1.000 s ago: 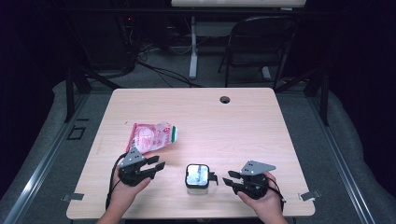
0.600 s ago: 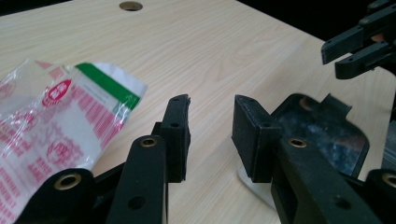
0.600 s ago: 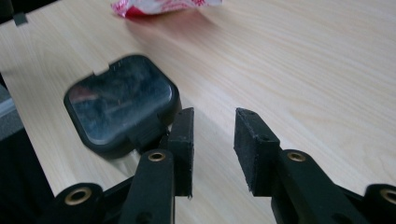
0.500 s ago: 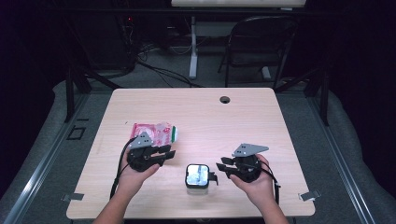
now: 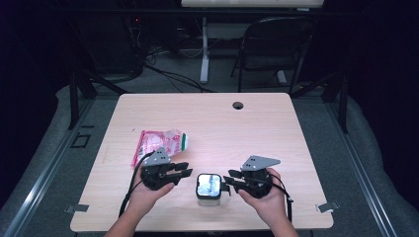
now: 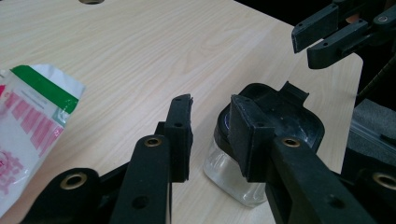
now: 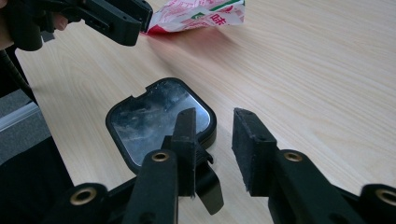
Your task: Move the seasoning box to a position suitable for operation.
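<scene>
A small clear container with a black lid (image 5: 208, 185) stands near the table's front edge, between my two grippers. My left gripper (image 5: 189, 169) hovers just left of it, and its jaws have just been closing with nothing between them. In the left gripper view the left gripper (image 6: 210, 123) points past the container (image 6: 280, 116). My right gripper (image 5: 230, 177) is close on the container's right, its jaws also just closing on nothing. The right gripper (image 7: 215, 135) sits over the lid's (image 7: 149, 116) near corner. A red and white snack pouch (image 5: 158, 143) lies flat behind the left hand.
The wooden table (image 5: 276, 133) has a round cable hole (image 5: 238, 105) near its far edge. A dark chair (image 5: 276, 44) and cables stand on the floor beyond the table. The front edge runs just below both hands.
Both hands have lifted a little and moved away from the front edge, towards the container. The jaws of both grippers stand narrower than before. The container and pouch have stayed put.
</scene>
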Demonstrator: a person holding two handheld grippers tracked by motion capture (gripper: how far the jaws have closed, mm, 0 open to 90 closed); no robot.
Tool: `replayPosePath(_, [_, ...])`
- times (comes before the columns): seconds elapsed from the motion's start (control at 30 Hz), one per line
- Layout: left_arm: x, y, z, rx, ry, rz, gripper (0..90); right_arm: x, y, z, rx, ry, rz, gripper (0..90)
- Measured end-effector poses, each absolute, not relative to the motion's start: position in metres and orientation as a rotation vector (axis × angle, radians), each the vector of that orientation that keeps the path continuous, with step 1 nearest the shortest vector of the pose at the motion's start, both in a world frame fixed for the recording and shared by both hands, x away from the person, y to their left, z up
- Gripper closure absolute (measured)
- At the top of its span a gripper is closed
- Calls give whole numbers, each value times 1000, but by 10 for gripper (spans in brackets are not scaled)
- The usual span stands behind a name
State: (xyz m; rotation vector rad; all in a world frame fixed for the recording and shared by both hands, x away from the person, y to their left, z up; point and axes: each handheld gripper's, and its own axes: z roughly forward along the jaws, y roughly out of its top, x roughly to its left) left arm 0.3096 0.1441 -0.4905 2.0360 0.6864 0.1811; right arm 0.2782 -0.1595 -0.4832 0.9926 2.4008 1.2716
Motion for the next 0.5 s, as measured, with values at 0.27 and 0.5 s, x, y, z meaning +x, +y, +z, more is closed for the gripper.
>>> replayPosePath(0.27, [306,139,-496,2072,663,172,816,276,-153,-494,991,2433,1225,792])
replayPosePath(0.5, [304,134,-503,2120,634,147,900,276,-152,-496,990,2428,1230,846])
